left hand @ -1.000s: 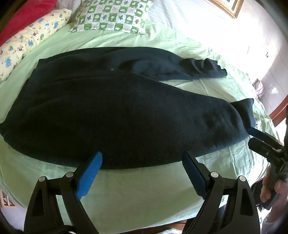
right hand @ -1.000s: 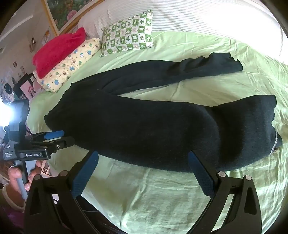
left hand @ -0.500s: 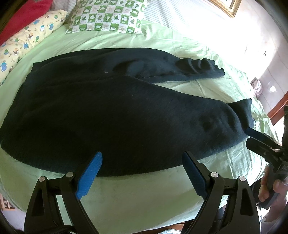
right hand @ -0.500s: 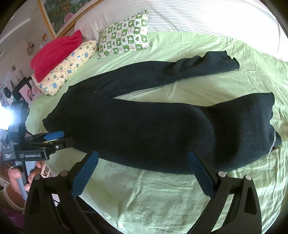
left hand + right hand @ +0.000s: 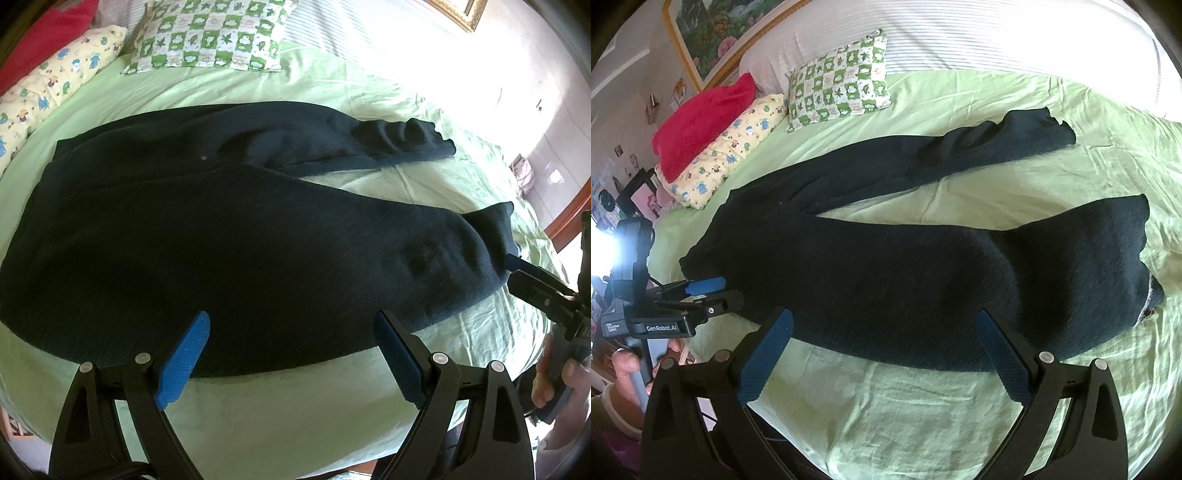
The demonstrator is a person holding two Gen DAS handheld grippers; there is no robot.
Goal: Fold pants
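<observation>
Dark navy pants [image 5: 240,236] lie spread flat on a light green bedsheet [image 5: 280,406], waist to the left, two legs splayed to the right. They also show in the right wrist view [image 5: 923,273]. My left gripper [image 5: 291,354] is open and empty, hovering over the near edge of the pants close to the waist end; it also shows in the right wrist view [image 5: 713,291]. My right gripper [image 5: 886,354] is open and empty above the near leg's lower edge; it also shows in the left wrist view [image 5: 524,273] by the near leg's cuff.
A green-and-white checked pillow [image 5: 842,85], a yellow printed pillow [image 5: 727,147] and a red cushion [image 5: 701,122] lie at the head of the bed. A striped white cover [image 5: 960,40] lies behind them. The bed's near edge runs just below the grippers.
Both grippers have moved a little closer to the pants and slightly lower. The pants have not moved. Both stay open.
</observation>
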